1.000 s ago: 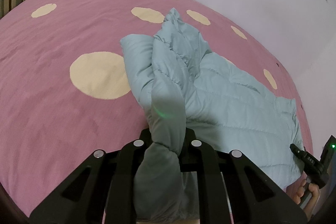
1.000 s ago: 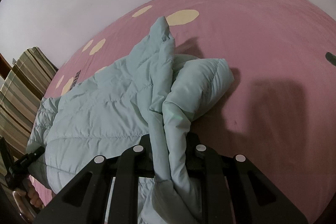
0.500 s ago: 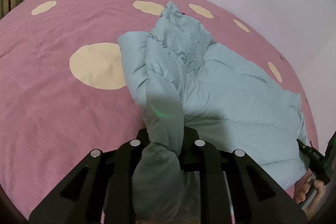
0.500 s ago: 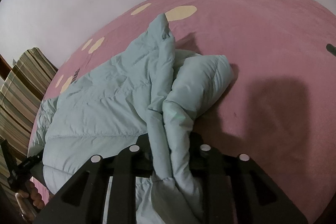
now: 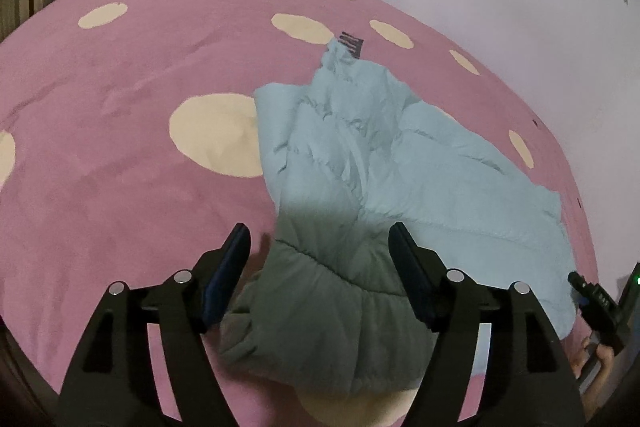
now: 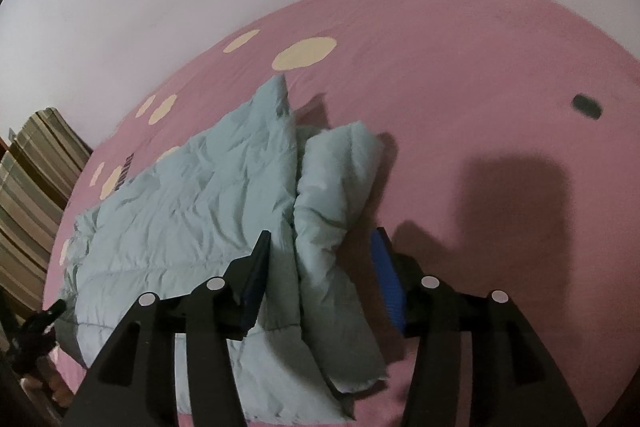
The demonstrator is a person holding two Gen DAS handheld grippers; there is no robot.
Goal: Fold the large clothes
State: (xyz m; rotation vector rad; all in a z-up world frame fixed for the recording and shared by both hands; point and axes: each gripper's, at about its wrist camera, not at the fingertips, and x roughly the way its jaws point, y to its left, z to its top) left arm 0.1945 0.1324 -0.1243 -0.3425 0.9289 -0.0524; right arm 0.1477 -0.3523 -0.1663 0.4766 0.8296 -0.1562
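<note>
Nearest, left claw [image 5: 320,239] opening, pads now clear of the quilted sleeve that was pinched tight a second ago; fabric lies loose between them. Same at the right claw [image 6: 320,243]: opening, blue pads apart from the bunched sleeve roll, no longer squeezed. Looks like a release after laying both sleeves inward, so one fold seems finished and the next grip is due. Beyond, pale blue puffer jacket [image 5: 420,163] spread on the pink spotted bed [image 5: 120,99], body at 3 o'clock in the left view, puffy, creased, collar peak toward 12. Farthest, striped cushion [image 6: 28,195] at 9 o'clock, white wall behind.
</note>
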